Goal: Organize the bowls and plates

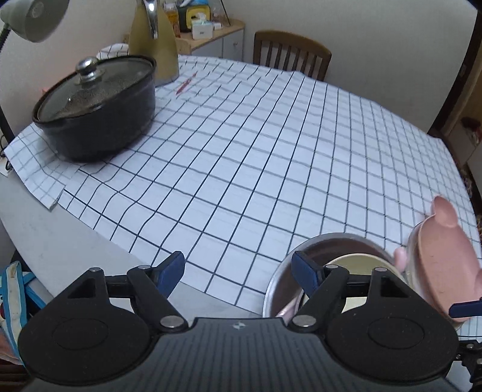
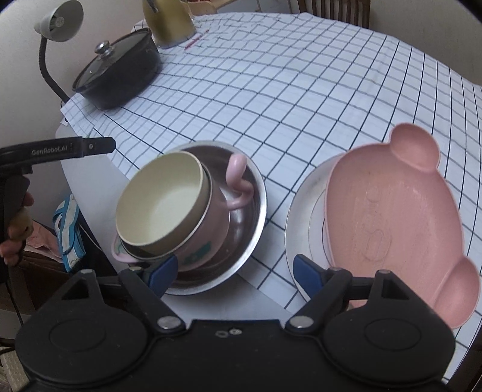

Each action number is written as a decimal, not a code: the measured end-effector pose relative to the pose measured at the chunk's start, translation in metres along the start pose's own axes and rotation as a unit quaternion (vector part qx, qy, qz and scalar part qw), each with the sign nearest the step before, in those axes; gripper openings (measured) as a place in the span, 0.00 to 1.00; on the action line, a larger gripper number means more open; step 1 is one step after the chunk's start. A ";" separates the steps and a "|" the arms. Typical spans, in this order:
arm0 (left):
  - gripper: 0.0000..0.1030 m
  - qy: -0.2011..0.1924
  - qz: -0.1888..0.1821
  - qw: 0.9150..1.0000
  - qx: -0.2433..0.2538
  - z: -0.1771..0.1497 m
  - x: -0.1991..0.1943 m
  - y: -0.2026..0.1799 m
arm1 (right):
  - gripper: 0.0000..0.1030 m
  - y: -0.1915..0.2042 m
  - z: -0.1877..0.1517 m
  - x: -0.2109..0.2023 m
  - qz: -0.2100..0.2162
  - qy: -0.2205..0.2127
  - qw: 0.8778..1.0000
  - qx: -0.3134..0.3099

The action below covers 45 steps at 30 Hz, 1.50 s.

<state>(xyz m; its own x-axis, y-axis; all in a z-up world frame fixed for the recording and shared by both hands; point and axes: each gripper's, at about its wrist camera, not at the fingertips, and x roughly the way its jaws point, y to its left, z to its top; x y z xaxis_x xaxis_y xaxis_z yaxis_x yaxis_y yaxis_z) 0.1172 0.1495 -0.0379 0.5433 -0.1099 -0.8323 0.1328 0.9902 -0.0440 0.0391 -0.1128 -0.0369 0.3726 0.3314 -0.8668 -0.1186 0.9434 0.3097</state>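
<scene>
A steel bowl [image 2: 253, 217] sits at the table's near edge. In it stands a pink handled bowl [image 2: 211, 232] with a cream bowl [image 2: 159, 202] nested inside, tilted. To its right a pink bear-shaped plate [image 2: 391, 217] lies on a white plate [image 2: 304, 211]. My right gripper [image 2: 235, 271] is open and empty, just in front of the gap between the two stacks. My left gripper [image 1: 238, 271] is open and empty, left of the steel bowl [image 1: 286, 271]; the bear plate [image 1: 439, 265] shows at the right edge.
A black lidded pot [image 1: 96, 105] stands at the far left of the checked tablecloth [image 1: 256, 150], with a yellow kettle [image 1: 156, 45] behind it and a red pen [image 1: 185, 86]. A desk lamp [image 2: 60, 21] and a wooden chair [image 1: 289, 54] border the table.
</scene>
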 end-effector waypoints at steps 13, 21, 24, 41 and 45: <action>0.74 0.052 -0.020 0.998 -0.002 0.007 0.057 -0.001 | 0.71 0.003 -0.005 0.031 -0.001 0.039 0.999 -0.010; 0.57 0.067 -0.038 0.997 -0.003 0.015 0.068 -0.004 | 0.60 0.007 -0.001 0.041 0.006 0.046 0.999 -0.015; 0.45 0.074 -0.057 0.995 -0.018 0.016 0.069 0.000 | 0.55 0.008 0.001 0.046 0.009 0.053 0.999 -0.011; 0.33 0.107 -0.132 0.985 -0.034 0.015 0.075 0.002 | 0.38 0.009 0.008 0.063 0.022 0.076 0.997 0.004; 0.30 0.115 -0.145 0.982 -0.035 0.012 0.078 -0.002 | 0.36 0.008 0.009 0.068 0.022 0.080 0.996 0.005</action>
<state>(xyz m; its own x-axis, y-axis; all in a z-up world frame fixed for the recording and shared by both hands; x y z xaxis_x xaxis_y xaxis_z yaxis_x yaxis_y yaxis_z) 0.1693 0.1382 -0.0964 0.2877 -0.3736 -0.8818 0.1931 0.9245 -0.3287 0.0720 -0.0828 -0.0893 0.2147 0.3709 -0.9035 -0.1216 0.9280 0.3521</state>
